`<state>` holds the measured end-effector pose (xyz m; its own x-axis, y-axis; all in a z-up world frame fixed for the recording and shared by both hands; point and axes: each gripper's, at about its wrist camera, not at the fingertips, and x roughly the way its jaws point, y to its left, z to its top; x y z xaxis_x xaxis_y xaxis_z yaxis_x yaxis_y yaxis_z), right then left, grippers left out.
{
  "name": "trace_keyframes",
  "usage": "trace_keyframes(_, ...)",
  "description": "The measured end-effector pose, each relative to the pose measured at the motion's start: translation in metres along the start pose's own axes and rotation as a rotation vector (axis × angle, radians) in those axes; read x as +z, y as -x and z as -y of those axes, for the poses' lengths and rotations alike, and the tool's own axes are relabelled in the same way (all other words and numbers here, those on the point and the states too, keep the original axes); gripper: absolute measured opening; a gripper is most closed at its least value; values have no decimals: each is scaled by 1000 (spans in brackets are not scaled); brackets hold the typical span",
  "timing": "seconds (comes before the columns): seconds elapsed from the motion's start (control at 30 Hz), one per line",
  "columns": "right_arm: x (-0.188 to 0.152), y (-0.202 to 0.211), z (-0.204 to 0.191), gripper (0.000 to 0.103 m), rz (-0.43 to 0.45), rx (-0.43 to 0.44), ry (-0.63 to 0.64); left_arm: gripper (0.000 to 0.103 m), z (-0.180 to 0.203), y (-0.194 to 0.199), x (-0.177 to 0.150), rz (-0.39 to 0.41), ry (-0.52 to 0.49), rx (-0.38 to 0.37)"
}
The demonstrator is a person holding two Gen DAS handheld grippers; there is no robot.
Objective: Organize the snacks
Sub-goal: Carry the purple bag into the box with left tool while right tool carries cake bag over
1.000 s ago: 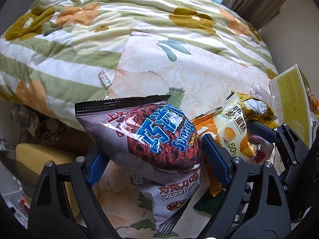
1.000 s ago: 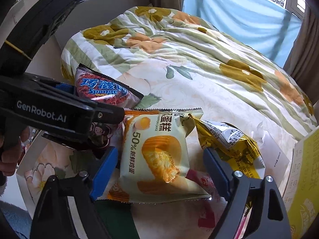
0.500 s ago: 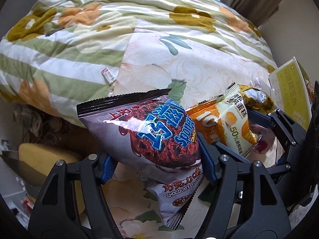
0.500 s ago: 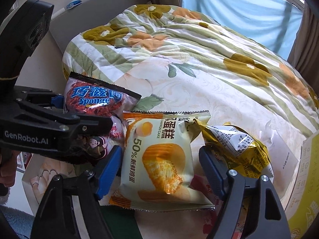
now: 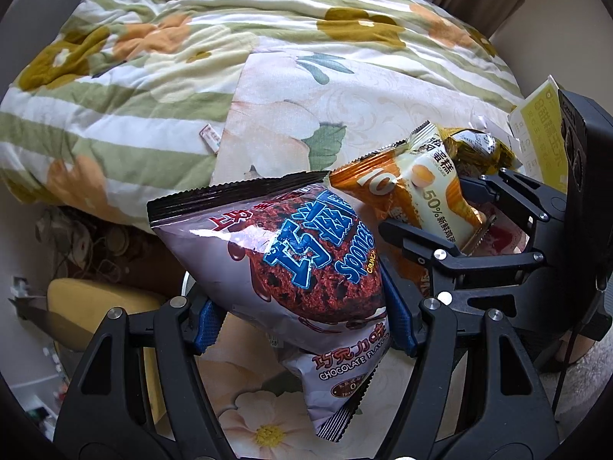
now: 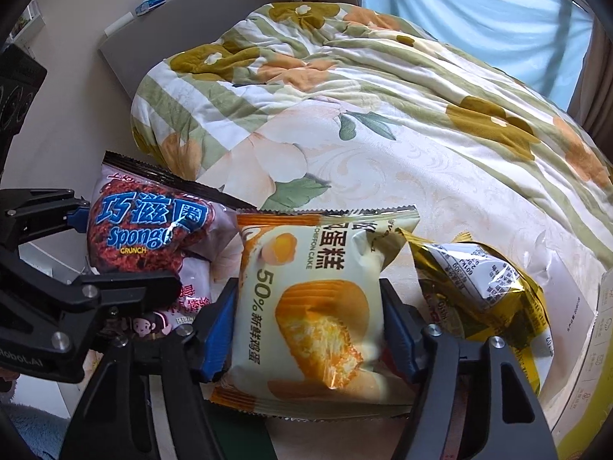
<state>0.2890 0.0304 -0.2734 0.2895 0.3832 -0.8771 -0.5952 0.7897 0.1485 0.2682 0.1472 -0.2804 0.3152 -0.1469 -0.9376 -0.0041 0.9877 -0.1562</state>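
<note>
Both grippers have closed within the last second: the left gripper now pinches the purple chocolate Sponge Crunch bag between its fingers, the right gripper the cream-and-orange chiffon cake packet, both apparently ready to lift.

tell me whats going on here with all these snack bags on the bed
A person is sorting snacks on a bed with two hand-held grippers. The left hand-held gripper is closed on a purple chocolate Sponge Crunch bag, which looks lifted off the floral sheet. The right hand-held gripper is clamped on a chiffon cake packet. A crumpled gold packet lies just to its right, untouched, with a yellow box at the edge.
</note>
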Motion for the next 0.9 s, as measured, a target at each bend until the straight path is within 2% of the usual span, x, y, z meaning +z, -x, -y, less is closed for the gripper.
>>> trace_keyframes(0.27,-6,10,-11,60,12,-11,1,66,2,12,-17,7,-1,-8)
trace_keyframes(0.5,-7,43,-29,60,68,-22,-33,66,2,48,-26,58,-11,-4)
trace_keyframes(0.7,-5,97,-41,60,145,-59,-98,66,6,91,-35,114,-35,12)
trace_keyframes(0.9,-12,167,-40,60,231,-113,-226,67,15,137,-32,203,-78,-43)
